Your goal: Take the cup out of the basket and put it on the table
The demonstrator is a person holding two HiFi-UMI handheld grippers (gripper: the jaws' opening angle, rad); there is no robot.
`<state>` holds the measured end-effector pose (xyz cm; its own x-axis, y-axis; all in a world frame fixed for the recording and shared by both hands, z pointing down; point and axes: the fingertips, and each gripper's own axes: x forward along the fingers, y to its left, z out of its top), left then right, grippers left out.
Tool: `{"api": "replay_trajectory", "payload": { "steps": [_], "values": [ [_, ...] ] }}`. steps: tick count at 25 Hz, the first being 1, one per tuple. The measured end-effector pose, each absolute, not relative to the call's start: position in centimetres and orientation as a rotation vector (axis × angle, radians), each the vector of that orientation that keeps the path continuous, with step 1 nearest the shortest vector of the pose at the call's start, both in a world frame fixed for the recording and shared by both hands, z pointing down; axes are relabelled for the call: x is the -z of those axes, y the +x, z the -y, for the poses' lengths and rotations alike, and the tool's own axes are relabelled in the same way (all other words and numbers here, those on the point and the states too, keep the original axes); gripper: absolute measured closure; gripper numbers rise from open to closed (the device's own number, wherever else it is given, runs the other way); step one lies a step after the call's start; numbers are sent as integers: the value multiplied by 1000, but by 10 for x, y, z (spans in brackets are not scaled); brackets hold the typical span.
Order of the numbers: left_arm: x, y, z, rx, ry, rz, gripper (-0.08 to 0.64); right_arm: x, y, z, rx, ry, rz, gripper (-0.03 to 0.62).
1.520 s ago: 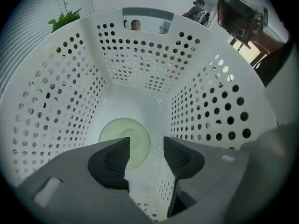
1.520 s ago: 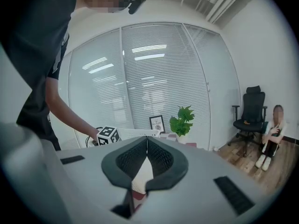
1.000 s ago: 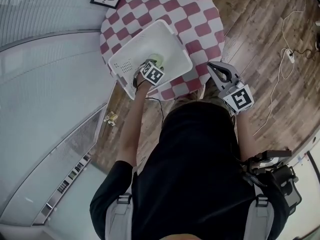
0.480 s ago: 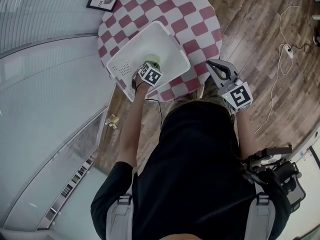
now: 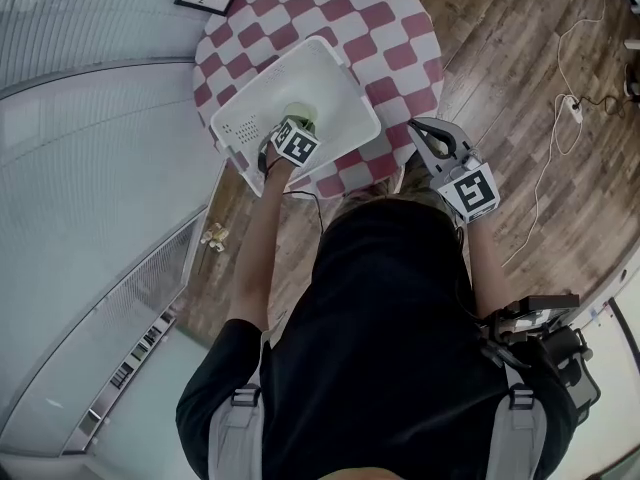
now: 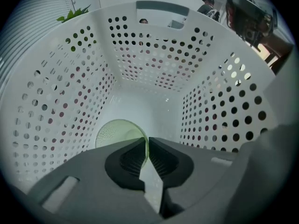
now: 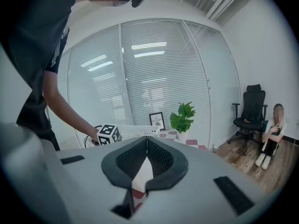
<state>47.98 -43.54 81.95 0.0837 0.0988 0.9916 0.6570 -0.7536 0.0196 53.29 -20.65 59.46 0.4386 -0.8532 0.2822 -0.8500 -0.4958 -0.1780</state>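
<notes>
Pale green plastic cup (image 6: 117,133): upright inside white perforated plastic basket (image 6: 149,64), at left edge of red-checked round table (image 5: 400,28). Left gripper (image 6: 145,141): jaws just closing, clamped on cup wall. Right gripper (image 7: 146,141): jaws together, empty.

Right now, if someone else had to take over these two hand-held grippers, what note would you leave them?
Left hand-held gripper: reaching down into the white perforated basket. Its jaws have just been closing and now pinch the rim of the green cup.
Right hand-held gripper: shut, empty, held by the near edge of the checkered table.
Done: cup gripped, apparently not yet lifted off the basket floor.
Left: lift it out, set it on the bare tabletop, release.
</notes>
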Motion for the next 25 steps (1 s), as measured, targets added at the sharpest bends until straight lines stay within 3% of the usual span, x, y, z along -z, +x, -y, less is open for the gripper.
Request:
{"api": "replay_trajectory", "payload": {
  "steps": [25],
  "values": [
    [-773, 491, 440, 1631, -2209, 691, 532, -586, 514, 215, 526, -2646, -1653, 585]
  ]
}}
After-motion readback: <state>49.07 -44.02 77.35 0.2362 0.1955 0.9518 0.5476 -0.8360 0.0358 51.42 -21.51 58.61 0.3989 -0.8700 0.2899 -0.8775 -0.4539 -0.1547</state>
